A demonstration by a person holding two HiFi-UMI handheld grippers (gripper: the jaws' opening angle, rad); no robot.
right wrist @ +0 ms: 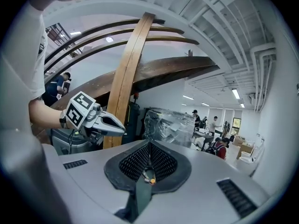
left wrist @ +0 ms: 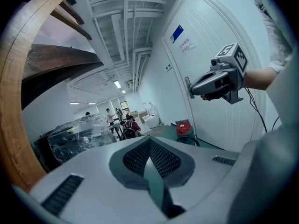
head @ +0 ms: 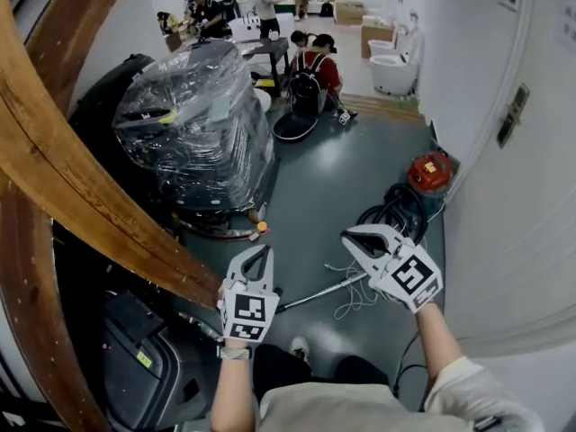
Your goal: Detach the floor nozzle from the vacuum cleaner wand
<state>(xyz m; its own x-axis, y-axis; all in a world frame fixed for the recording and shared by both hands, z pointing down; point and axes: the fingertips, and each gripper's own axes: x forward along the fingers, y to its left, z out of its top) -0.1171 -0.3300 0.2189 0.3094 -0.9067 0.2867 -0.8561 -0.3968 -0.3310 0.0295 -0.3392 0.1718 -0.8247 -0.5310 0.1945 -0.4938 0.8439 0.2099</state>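
Setting: dark green floor (head: 315, 205) of a workshop hall, seen from above the person's arms.
Left gripper (head: 261, 252): jaws pressed together with nothing between them, held in the air, pointing toward 12 o'clock.
Right gripper (head: 349, 238): jaws closed and empty, tip aimed toward 10 o'clock, apart from the left one.
Vacuum cleaner wand (head: 324, 292): metal tube lying on the floor below and between the two grippers, running from 8 o'clock to 2 o'clock; neither gripper touches it.
Floor nozzle: cannot be made out; the wand's lower end passes behind the left gripper.
Red vacuum cleaner (head: 429, 171): at 1 o'clock from the right gripper, beside the white door (head: 522, 178), with its black hose (head: 400, 212) coiled just in front.
Plastic-wrapped machine (head: 193, 124): at 11 o'clock from the left gripper.
Wooden beam (head: 81, 196): curved, sweeping along the left edge.
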